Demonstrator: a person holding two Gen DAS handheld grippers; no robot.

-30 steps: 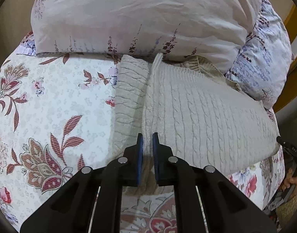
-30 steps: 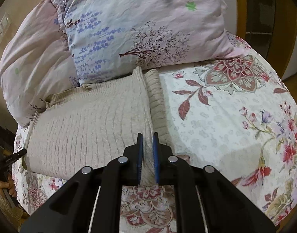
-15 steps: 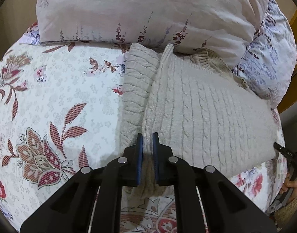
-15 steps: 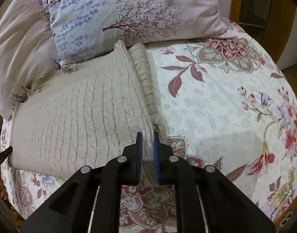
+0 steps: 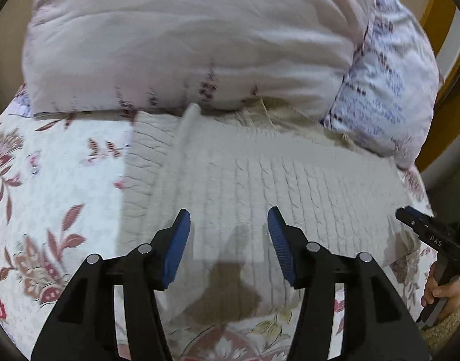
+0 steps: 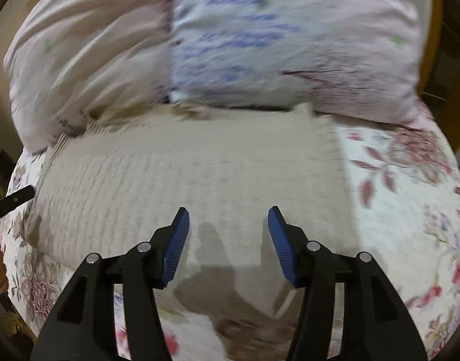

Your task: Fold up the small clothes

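Observation:
A cream cable-knit sweater lies flat on the floral bedspread, its far edge against the pillows. It also shows in the right wrist view, somewhat blurred. My left gripper is open and empty, hovering just above the sweater's near left part. My right gripper is open and empty above the sweater's near right part. The right gripper's tip shows at the right edge of the left wrist view, and the left gripper's tip at the left edge of the right wrist view.
A pale pink pillow and a lavender-print pillow lie behind the sweater. In the right wrist view they fill the top. A wooden bed frame stands at the far right. Bedspread stretches right of the sweater.
Both grippers have opened and let go of the sweater's edges. The sweater now lies flat. Both cameras have shifted towards the sweater's middle, with motion blur.

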